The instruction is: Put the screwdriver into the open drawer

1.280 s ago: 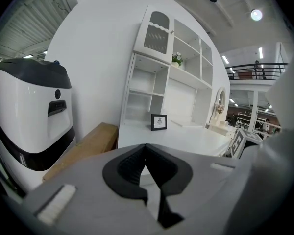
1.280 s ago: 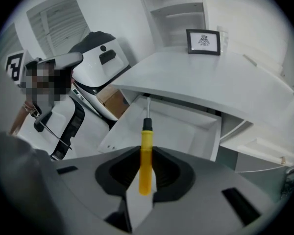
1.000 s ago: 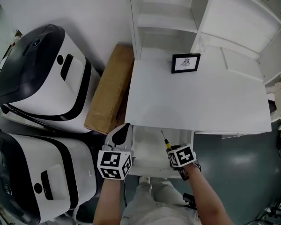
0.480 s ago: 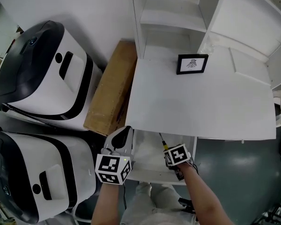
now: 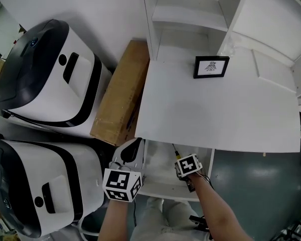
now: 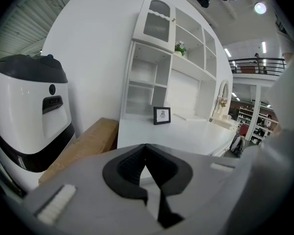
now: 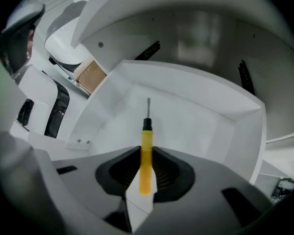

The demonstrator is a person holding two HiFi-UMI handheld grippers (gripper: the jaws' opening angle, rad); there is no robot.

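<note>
A screwdriver (image 7: 146,151) with a yellow handle, black collar and thin metal shaft is clamped in my right gripper (image 7: 146,164), its tip pointing down into the open white drawer (image 7: 220,116). In the head view the right gripper (image 5: 184,170) hangs over the drawer (image 5: 155,185) just below the desk's front edge, and the screwdriver (image 5: 176,153) pokes out past the marker cube. My left gripper (image 5: 131,150) sits at the drawer's left side. In the left gripper view its black pads (image 6: 137,166) meet at the tips with nothing between them, and it faces the desk.
A white desk top (image 5: 215,109) carries a small black picture frame (image 5: 211,67), with white shelves (image 5: 190,14) behind. A brown cardboard box (image 5: 121,92) lies left of the desk. Two white-and-black machines (image 5: 40,74) stand at the far left. Drawer rails (image 7: 148,50) show under the desk.
My right gripper has sunk lower toward the drawer with the screwdriver in it. The left gripper has stayed at the drawer's left side.
</note>
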